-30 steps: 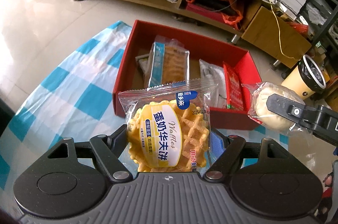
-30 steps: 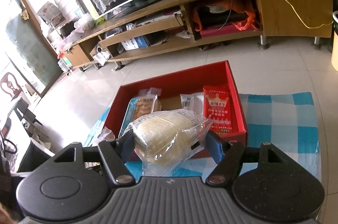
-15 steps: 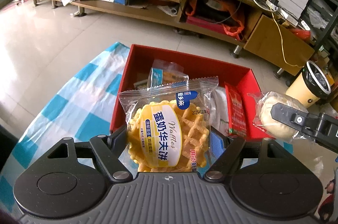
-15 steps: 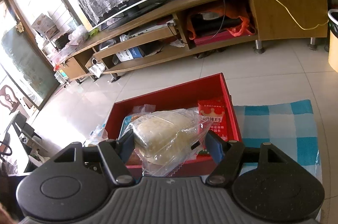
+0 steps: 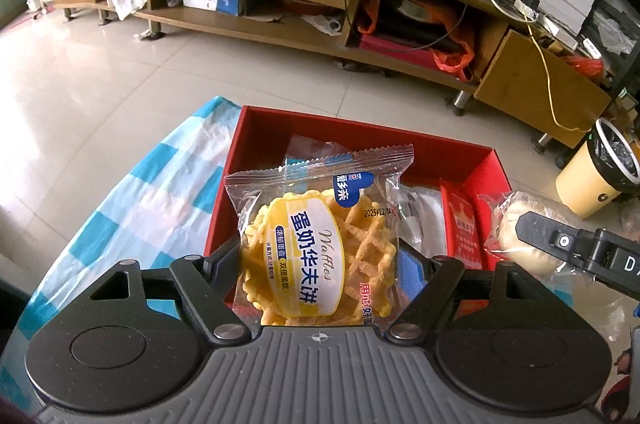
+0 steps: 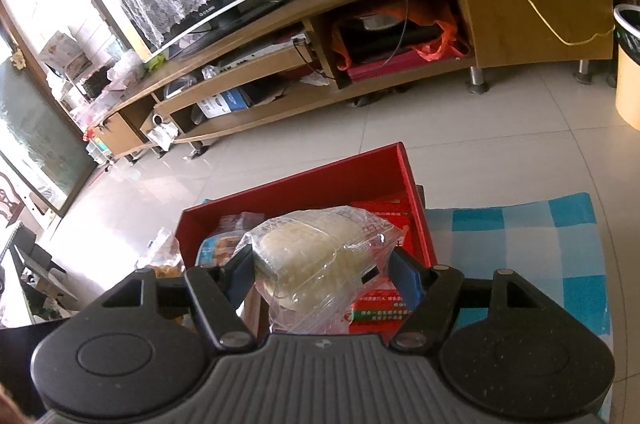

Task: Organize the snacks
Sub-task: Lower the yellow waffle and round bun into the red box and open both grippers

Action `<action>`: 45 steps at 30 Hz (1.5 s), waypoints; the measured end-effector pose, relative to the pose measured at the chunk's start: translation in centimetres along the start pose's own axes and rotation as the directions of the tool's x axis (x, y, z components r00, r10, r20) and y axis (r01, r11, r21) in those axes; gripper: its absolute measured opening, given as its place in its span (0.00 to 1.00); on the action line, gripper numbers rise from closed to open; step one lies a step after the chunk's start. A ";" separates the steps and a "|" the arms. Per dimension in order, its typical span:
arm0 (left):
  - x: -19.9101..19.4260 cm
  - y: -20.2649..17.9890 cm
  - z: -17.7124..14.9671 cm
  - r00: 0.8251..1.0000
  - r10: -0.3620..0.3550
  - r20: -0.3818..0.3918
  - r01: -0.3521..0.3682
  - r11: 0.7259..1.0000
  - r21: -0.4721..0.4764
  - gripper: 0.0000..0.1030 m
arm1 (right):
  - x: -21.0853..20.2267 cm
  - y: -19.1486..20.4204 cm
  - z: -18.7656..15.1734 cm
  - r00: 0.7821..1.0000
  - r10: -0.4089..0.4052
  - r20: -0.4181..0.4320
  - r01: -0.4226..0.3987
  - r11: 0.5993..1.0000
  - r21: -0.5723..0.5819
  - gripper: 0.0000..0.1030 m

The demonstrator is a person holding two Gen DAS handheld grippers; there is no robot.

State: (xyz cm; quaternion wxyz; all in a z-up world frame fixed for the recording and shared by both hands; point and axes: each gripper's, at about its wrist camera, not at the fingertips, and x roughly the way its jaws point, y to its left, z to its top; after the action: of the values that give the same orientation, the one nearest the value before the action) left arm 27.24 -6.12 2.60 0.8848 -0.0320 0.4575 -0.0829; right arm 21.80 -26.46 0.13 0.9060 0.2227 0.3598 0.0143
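Carrying a snack in each tool toward the box (image 5: 360, 139), the person is midway through the loading step; the left tool (image 5: 320, 264) is clamped on a waffle pack (image 5: 320, 236), held upright by its lower half with the label facing the camera, while the right tool (image 6: 324, 268) grips a bun (image 6: 308, 252) in a clear, crinkled wrapper, pads pressing its two sides. Both snacks hang in the air above the near edge of the box, neither one touching it; seen from the left wrist, the right tool (image 5: 532, 228) and its bun (image 5: 516, 220) sit just off the box's right wall. Inside the box lie a blue-edged packet (image 6: 218, 248) at the left, a white packet (image 5: 424, 220) in the middle and a red sachet (image 5: 464, 224) against the right wall; how much bare floor is left between them is hard to judge, since the held snacks cover most of the interior. The box rests on a blue-checked cloth (image 5: 132, 207) spread over the tabletop. Next, by this reading, each tool should travel forward over the rim and lower into a free gap before letting go; the waffle probably suits the left side beside the blue-edged packet, the bun the space near the sachet; releasing too high risks the soft bun rolling onto its neighbours.
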 end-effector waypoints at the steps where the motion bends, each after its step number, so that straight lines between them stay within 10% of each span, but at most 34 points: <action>1: 0.3 0.0 0.1 1.000 0.005 0.000 -0.005 1.000 0.002 0.79 | 0.3 -0.1 0.1 1.000 -0.004 -0.003 0.004 1.000 0.000 0.68; 21: 2.9 -0.3 1.0 0.998 0.058 0.005 -0.058 0.998 0.011 0.90 | 5.9 0.0 -0.8 0.991 -0.082 -0.102 0.073 0.993 -0.090 0.73; 45: 0.9 -0.1 1.8 0.997 0.048 0.061 -0.048 0.999 -0.009 0.93 | 3.9 0.2 0.3 0.995 -0.096 -0.016 0.094 0.992 -0.087 0.74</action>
State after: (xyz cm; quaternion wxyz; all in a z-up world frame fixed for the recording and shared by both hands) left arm 29.26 -6.43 2.93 0.8999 -0.0269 0.4312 -0.0588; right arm 24.94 -25.71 -2.08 0.9108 0.1658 0.3779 -0.0110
